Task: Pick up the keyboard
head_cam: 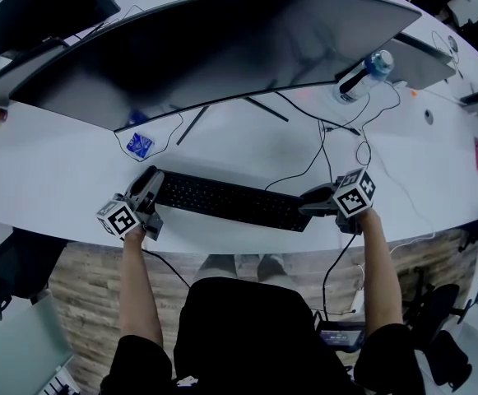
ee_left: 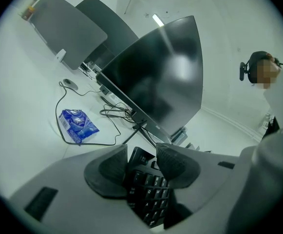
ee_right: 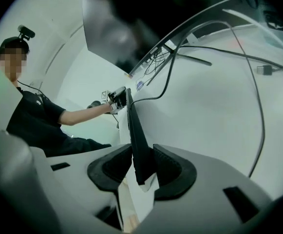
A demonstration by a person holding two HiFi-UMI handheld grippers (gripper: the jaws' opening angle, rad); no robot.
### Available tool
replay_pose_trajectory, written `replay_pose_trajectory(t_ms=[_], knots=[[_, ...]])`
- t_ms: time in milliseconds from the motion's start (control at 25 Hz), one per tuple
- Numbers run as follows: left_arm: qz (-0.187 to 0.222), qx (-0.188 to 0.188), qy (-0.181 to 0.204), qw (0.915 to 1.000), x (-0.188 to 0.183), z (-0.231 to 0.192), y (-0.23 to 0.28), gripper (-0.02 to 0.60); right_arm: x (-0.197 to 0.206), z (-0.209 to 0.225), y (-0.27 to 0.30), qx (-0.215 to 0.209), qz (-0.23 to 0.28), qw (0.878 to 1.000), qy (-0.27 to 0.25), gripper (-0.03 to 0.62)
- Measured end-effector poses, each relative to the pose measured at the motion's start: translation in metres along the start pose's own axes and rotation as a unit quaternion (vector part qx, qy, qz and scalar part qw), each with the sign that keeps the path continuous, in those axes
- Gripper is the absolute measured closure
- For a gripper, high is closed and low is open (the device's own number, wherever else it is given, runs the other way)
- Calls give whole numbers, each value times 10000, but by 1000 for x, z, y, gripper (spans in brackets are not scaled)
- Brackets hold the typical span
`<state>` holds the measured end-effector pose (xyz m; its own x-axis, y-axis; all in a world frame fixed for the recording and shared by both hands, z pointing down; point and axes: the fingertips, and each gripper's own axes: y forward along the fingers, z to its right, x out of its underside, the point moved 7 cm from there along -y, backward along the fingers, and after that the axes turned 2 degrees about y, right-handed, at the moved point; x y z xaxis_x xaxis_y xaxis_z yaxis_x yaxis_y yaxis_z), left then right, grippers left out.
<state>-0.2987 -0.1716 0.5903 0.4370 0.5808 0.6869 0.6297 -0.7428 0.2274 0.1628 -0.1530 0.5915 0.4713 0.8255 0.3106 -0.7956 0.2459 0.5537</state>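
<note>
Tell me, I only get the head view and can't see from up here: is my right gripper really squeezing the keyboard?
Observer: Yes. The right gripper view shows the keyboard edge-on between the jaws of the right gripper, both closed against it.
Operator: And my left one?
Observer: In the left gripper view, the keyboard's key-covered end fills the gap between the jaws of the left gripper. One jaw lies over the keys.
</note>
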Motion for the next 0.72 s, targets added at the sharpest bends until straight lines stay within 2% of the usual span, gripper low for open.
replay_pose_trajectory(t_ms=[280,440,560,640,720], knots=[[-57,-162,121,9998,-3,-5,2,402,0,1,15,-476,-913,9944,249,461],[-26,-148,143,9998,-5,-6,5,414,5,-4,28,-905,-1815,9782,457,461],[-47,-159,185,9997,-6,-7,6,438,5,-7,41,-1040,-2387,9646,430,461],[-135,-164,223,9995,-4,-6,7,445,2,-8,49,-1128,-2357,9643,431,461],[-258,-111,237,9993,-1,-5,12,457,-5,-9,57,-1217,-2100,9689,483,470]])
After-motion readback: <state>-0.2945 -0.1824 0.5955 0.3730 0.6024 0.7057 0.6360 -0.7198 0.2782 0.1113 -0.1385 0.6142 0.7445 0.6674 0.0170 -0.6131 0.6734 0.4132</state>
